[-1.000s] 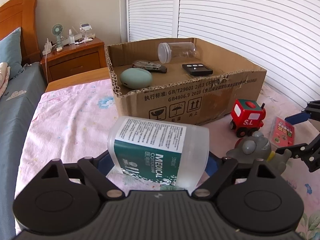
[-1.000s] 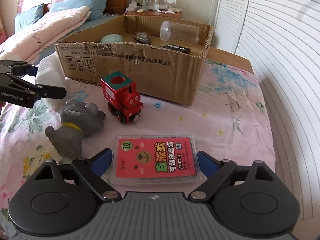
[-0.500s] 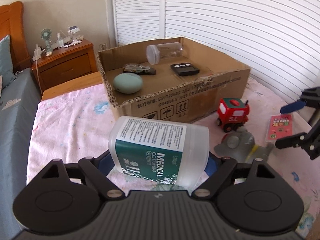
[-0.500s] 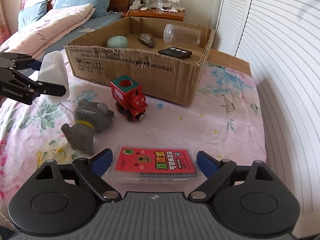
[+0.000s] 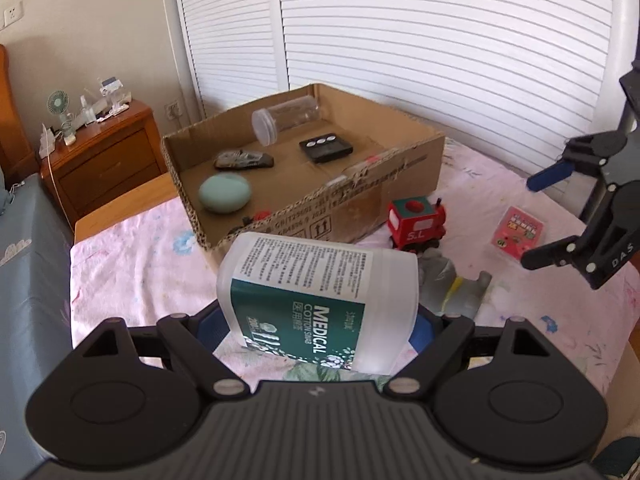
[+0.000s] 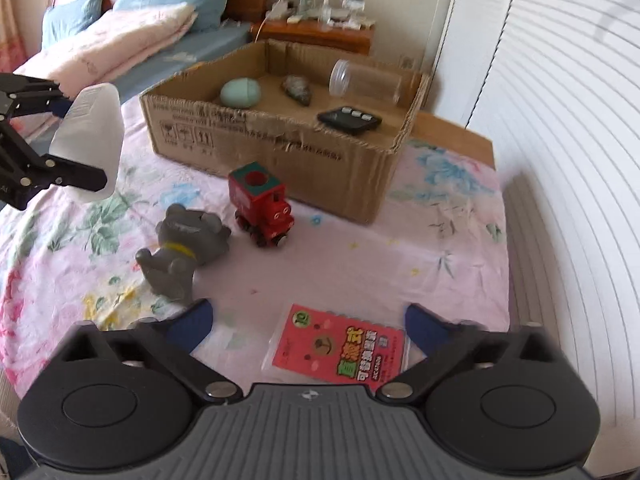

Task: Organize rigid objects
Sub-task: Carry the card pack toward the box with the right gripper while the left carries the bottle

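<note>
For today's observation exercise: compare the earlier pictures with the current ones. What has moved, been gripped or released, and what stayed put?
The left gripper has lifted the cotton swab tub off the bed, still clamped. The right gripper has just opened wide and risen, letting go of the pink card case, which lies on the sheet. The cardboard box, red train and grey toy stayed put.

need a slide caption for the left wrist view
Left hand-held gripper lifts a medical cotton swab tub toward the cardboard box on the bed.

Left claw [image 5: 320,326] clamps cotton-swab tub [image 5: 318,294] near cardboard box [image 5: 352,204].
</note>
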